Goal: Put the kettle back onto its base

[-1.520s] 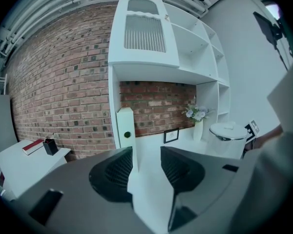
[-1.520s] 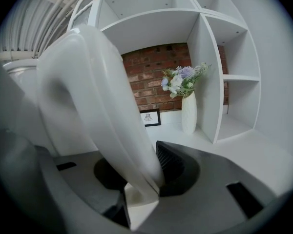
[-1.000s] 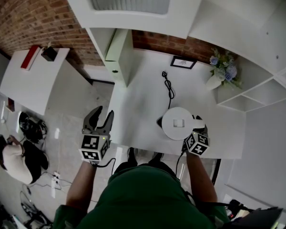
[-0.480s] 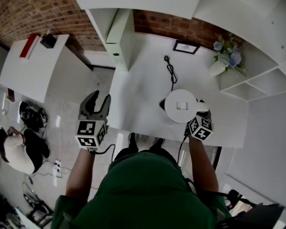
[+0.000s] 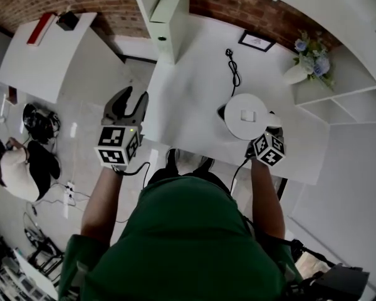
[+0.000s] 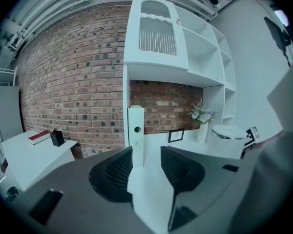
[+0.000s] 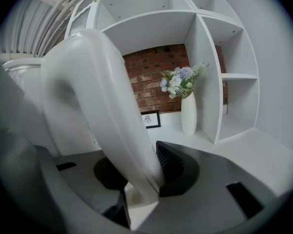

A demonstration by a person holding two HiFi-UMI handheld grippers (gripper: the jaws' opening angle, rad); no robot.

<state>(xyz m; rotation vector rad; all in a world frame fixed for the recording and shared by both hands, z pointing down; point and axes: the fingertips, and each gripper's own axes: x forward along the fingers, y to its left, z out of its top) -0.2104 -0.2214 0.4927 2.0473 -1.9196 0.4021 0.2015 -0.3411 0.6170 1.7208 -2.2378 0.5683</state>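
The white kettle [image 5: 248, 115] stands near the front edge of the white table [image 5: 188, 105], with its round lid facing up. A dark edge of the base [image 5: 220, 112] shows under the kettle's left side, and a black cord [image 5: 234, 74] runs back from there. I cannot tell whether the kettle rests fully on the base. My right gripper [image 5: 270, 130] is shut on the kettle's curved white handle [image 7: 102, 106], which fills the space between its jaws [image 7: 141, 179]. My left gripper [image 5: 126, 104] hangs open and holds nothing, over the floor just left of the table. Its view [image 6: 146, 167] also shows the kettle [image 6: 229, 133].
At the back of the table are a vase of flowers [image 5: 306, 60], a small picture frame [image 5: 257, 41] and a tall white box [image 5: 169, 11]. White shelving [image 5: 357, 99] stands to the right. A side table [image 5: 44, 55] and a person on the floor [image 5: 15, 168] are at the left.
The head camera has tilted, so the whole scene sits differently in the picture. The kettle and both grippers keep their places relative to the table.
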